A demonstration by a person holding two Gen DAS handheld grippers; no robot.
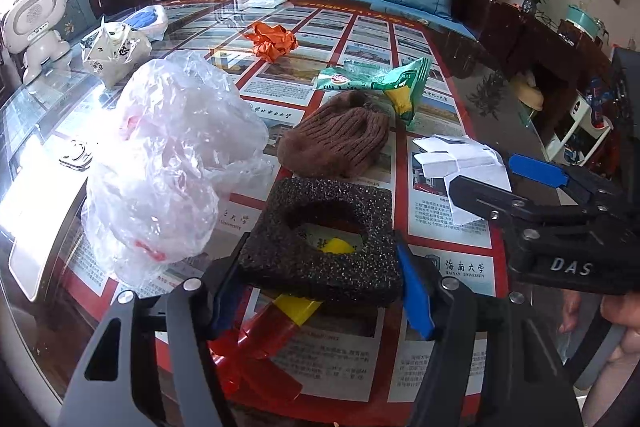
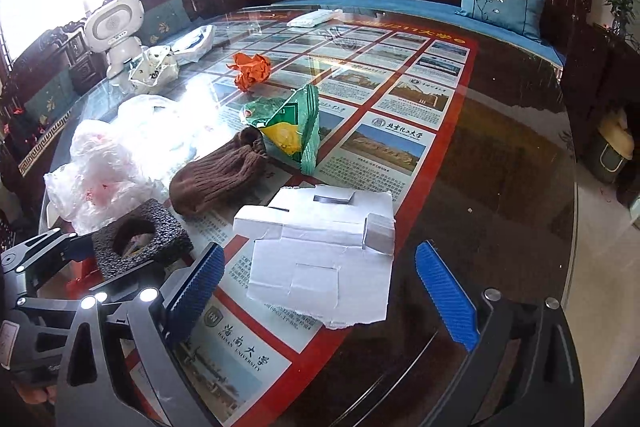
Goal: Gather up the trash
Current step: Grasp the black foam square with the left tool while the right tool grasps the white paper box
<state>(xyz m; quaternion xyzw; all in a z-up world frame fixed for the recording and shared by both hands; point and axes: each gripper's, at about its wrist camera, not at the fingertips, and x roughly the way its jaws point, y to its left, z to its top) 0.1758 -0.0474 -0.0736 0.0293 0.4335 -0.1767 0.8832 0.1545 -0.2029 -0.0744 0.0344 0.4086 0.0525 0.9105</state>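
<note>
The step in hand looks like 2 pickups at once: the left tool [image 1: 320,283] has its blue pads on either side of the black foam block [image 1: 324,243], apparently pressing its 2 edges, so I judge it gripped, though the block seems to rest on the bench [image 2: 500,155] as yet. The right tool [image 2: 320,291] stands wide open with nothing between its pads, hovering just over the near edge of the torn white cardboard [image 2: 324,259], which lies flat on the glass just beside the foam. Next, the left likely needs a straight lift, and the right a lower approach so 1 pad can get under the flat card's raised edge; a thin sheet on slick glass may slide rather than be caught. A red and yellow wrapper [image 1: 260,343] lies partly under the foam and could drag along with it. Other trash waits farther off: a crumpled clear plastic bag [image 1: 168,163] touching the foam's left side, a green snack packet [image 1: 380,79], and a wad of orange paper [image 1: 272,41]. The brown knitted hat [image 1: 336,139] between them is probably not rubbish. The 2 tools work close together, so they may crowd each other.
</note>
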